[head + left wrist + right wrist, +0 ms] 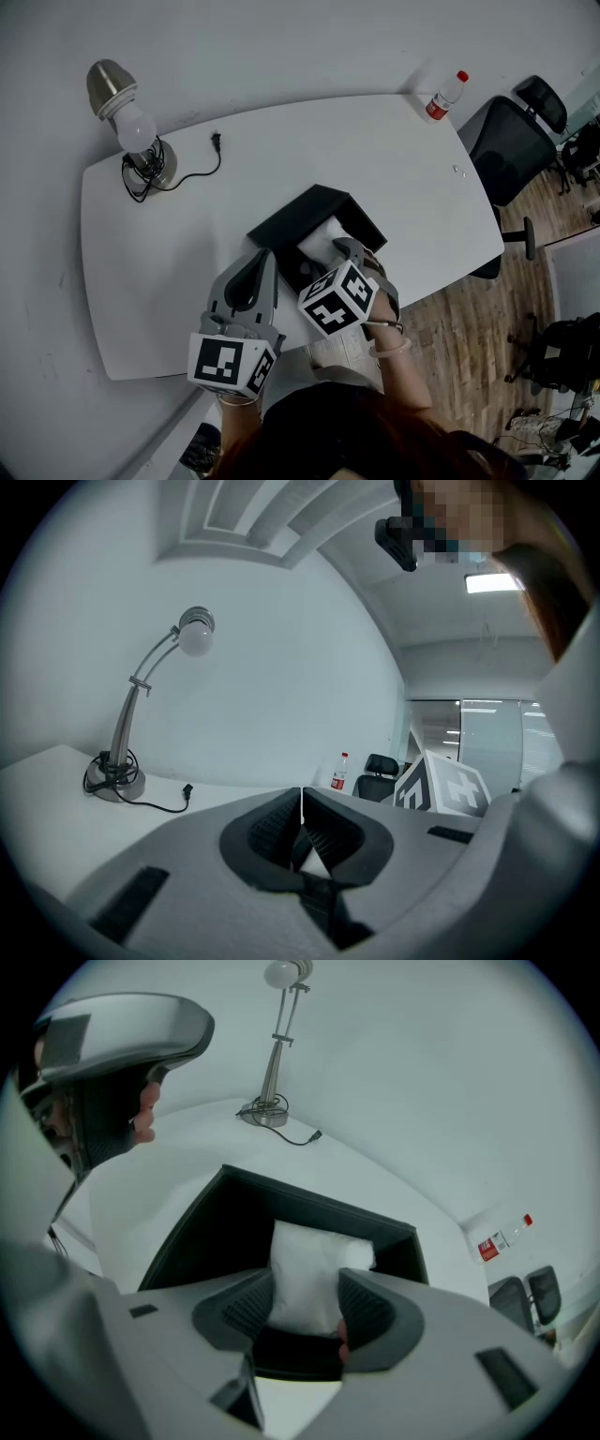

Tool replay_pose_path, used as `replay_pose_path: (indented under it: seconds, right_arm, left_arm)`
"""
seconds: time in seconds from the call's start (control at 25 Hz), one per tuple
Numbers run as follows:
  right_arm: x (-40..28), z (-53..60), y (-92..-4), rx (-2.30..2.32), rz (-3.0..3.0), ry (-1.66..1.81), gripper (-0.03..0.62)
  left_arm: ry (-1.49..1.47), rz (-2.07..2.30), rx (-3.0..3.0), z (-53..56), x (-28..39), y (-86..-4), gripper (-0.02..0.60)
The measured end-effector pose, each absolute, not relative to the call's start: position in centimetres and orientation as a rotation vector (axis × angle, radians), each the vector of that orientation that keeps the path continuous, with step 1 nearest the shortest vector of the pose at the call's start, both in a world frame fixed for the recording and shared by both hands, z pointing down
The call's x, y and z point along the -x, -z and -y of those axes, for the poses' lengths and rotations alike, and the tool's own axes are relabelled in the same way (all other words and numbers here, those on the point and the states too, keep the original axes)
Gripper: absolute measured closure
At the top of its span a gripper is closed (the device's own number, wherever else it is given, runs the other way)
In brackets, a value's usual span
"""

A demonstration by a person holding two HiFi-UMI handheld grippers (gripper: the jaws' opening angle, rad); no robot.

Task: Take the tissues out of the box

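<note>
Right gripper (305,1302) clamped on the tissues (309,1265) in the black box (234,1206).
The box sits by the table's (169,281) near edge; the tissues' long axis points toward the box's far wall. Left gripper's (301,806) jaws are together, empty.

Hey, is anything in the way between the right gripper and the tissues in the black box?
Nothing visible does. The box is open on top, and the right gripper has its jaws either side of the tissues, pads against them.

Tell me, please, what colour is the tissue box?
The tissue box is black, clearest in the right gripper view.
</note>
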State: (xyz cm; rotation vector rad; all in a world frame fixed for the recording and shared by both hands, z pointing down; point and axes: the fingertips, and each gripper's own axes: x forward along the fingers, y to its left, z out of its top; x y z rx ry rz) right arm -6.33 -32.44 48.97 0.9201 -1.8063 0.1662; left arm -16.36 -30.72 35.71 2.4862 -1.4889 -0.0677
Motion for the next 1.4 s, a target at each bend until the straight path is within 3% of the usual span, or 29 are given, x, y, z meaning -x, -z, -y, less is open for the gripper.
replay_pose_path:
  seconds: [1.4]
  right_arm:
    - [5.6,27.9,-38.3,-1.211,2.193,0.094,0.368]
  left_arm:
    - [0.034,1.545,-2.588,21.6,13.2,-32.7,0.555]
